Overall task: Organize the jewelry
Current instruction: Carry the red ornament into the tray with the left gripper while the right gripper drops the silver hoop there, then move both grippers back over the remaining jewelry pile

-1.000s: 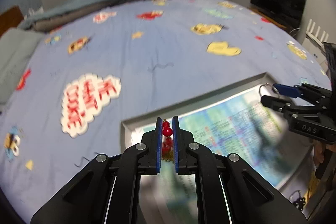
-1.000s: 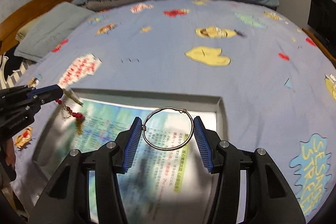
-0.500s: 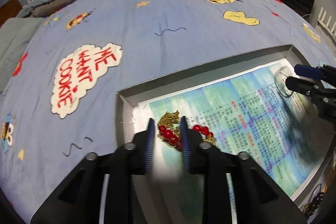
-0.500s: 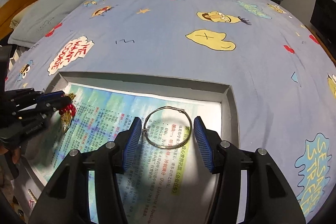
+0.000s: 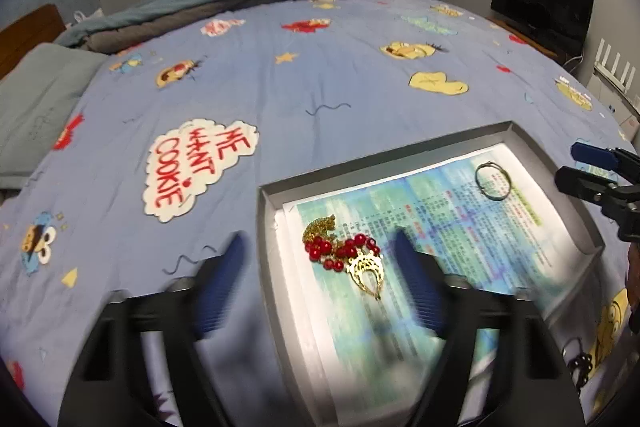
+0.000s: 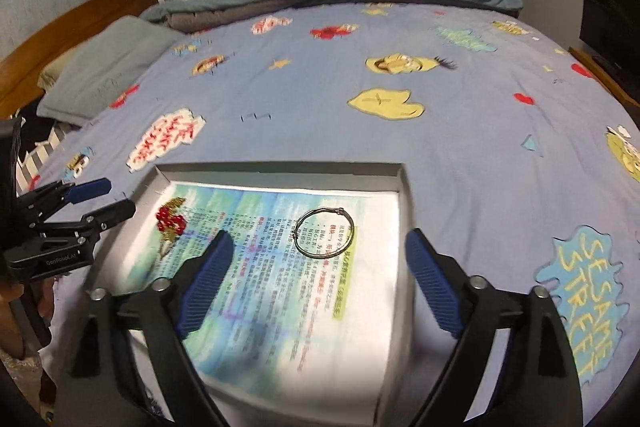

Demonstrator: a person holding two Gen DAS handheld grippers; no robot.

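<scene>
A grey shallow tray lined with a printed sheet lies on the bed. A red-bead and gold necklace lies at the tray's left end. A thin silver wire bangle lies at the right end. My left gripper is open and empty, just behind the necklace; it also shows in the right wrist view. My right gripper is open and empty, just behind the bangle; it also shows in the left wrist view.
The tray rests on a blue cartoon-print bedspread. A grey pillow and wooden headboard are at the left. A dark TV stands at the right. More jewelry lies on the bedspread near the tray's right corner.
My left gripper opened, dropped the necklace in the tray and drew back. My right gripper opened wider, left the bangle on the sheet and drew back.
</scene>
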